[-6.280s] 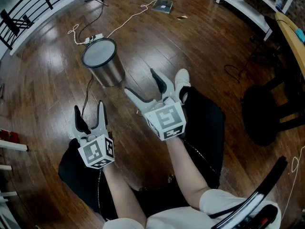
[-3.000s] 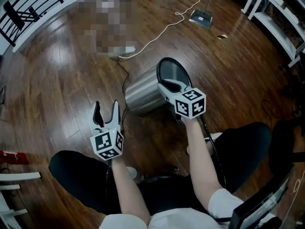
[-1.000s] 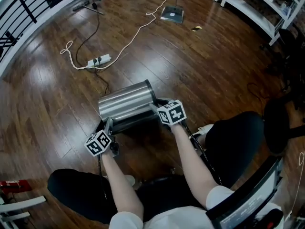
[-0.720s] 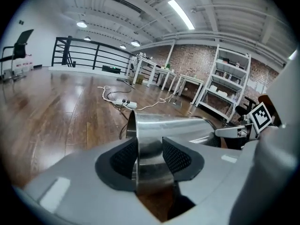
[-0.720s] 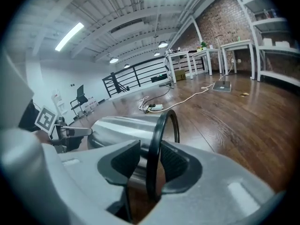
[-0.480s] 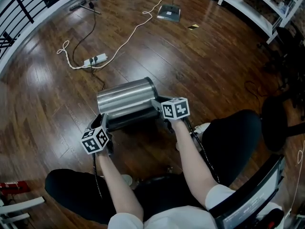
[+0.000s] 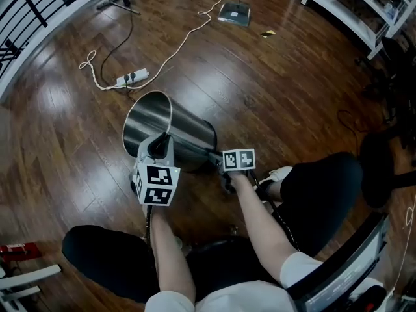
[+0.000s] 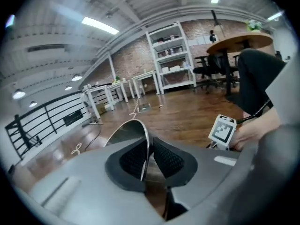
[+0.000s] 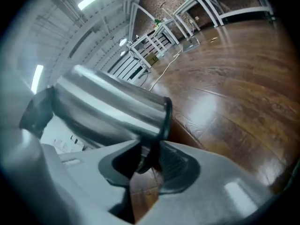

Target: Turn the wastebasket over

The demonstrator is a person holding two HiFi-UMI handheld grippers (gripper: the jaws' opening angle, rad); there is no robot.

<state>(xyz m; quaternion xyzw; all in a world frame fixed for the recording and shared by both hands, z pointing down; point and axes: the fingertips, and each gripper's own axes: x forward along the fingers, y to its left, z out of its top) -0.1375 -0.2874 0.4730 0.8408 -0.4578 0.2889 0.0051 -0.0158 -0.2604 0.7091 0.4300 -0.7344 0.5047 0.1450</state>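
The steel wastebasket (image 7: 185, 135) is tilted on the wood floor, its open mouth raised toward the upper left. My left gripper (image 7: 160, 147) is shut on the thin mouth rim; in the left gripper view the metal edge of the wastebasket (image 8: 127, 131) runs between the pads of the left gripper (image 8: 147, 156). My right gripper (image 7: 216, 158) holds the low end. In the right gripper view the wastebasket (image 9: 105, 108) shows its black base ring (image 9: 165, 117) pinched in the right gripper (image 9: 148, 161), whose jaws are opening slightly.
A white power strip (image 7: 133, 78) with a long cord lies on the floor beyond the basket. A flat stand base (image 7: 234, 13) is farther back. White shelving (image 7: 344, 5) stands at the upper right, a black railing (image 7: 32, 8) at the upper left. The person's shoe (image 7: 281, 173) is by my right gripper.
The wastebasket lay level on its side; now its mouth end is lifted. My left gripper rose, rolled and closed on the mouth rim. My right gripper sank with the base end.
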